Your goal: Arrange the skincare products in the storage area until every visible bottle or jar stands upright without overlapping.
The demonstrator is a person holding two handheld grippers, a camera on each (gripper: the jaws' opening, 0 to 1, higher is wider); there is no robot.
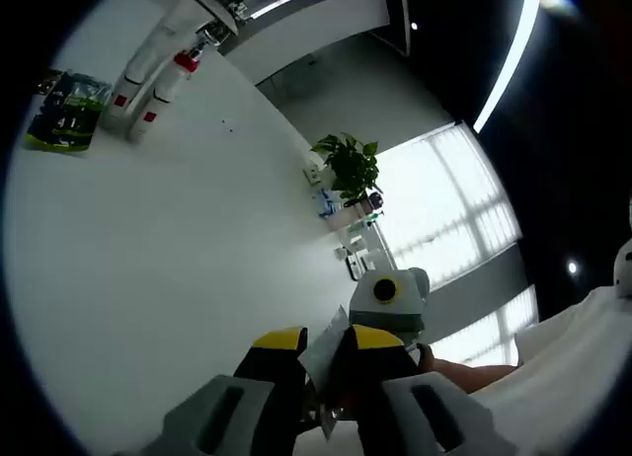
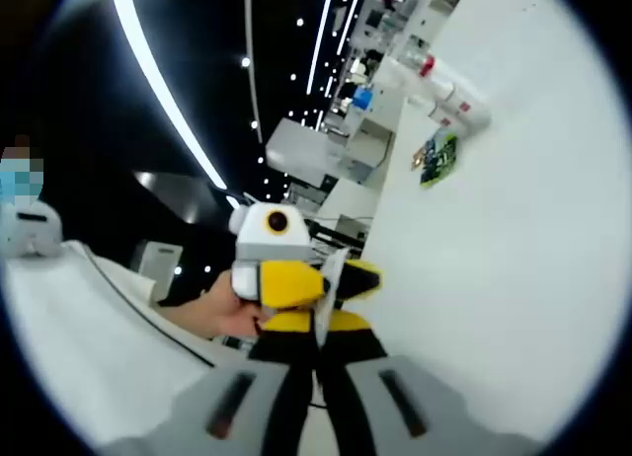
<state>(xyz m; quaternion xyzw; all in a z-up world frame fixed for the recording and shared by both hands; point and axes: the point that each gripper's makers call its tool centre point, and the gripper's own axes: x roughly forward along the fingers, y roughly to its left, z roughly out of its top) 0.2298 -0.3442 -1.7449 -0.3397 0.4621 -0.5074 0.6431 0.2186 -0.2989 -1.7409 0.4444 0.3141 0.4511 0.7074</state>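
Observation:
My left gripper has yellow-tipped fingers drawn close on a small white sachet. My right gripper meets it tip to tip, jaws shut on the same sachet; the left gripper faces it in the right gripper view. Two white bottles with red marks rest side by side at the far end of the white table, apparently lying down. The same bottles appear in the right gripper view. A green packet lies flat near them, and the packet also appears there.
A hand holds the right gripper beyond the table edge. A potted plant and small items stand at the table's far edge by bright windows. A white cloth lies at the left in the right gripper view.

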